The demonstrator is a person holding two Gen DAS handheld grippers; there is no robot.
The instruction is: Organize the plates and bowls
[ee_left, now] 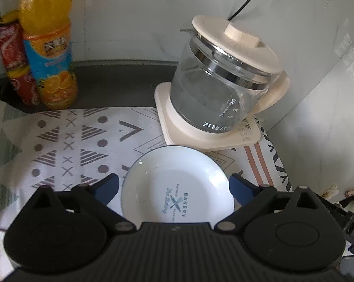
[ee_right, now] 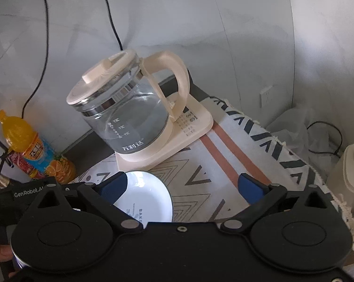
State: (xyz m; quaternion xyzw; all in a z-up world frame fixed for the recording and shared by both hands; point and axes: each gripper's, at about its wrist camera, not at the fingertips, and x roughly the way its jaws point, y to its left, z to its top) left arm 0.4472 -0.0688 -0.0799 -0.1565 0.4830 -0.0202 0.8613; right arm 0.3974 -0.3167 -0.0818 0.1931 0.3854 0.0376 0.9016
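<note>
a glass kettle (ee_right: 127,108) on its cream base (ee_right: 177,141) stands on a patterned cloth (ee_right: 224,164) over a dark counter (ee_left: 120,87), in a corner of pale marbled wall (ee_right: 224,23). left of the kettle, an orange juice bottle (ee_left: 49,44) and a red packet (ee_left: 15,63) stand by the wall. black cables (ee_right: 106,7) hang down the wall behind the kettle, under soft, dim light.

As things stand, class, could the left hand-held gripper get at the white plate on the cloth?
Probably yes. The left hand-held gripper is open with the plate lying between its fingers, and nothing sits on the plate. The kettle stands just behind it, clear of the fingers.
</note>
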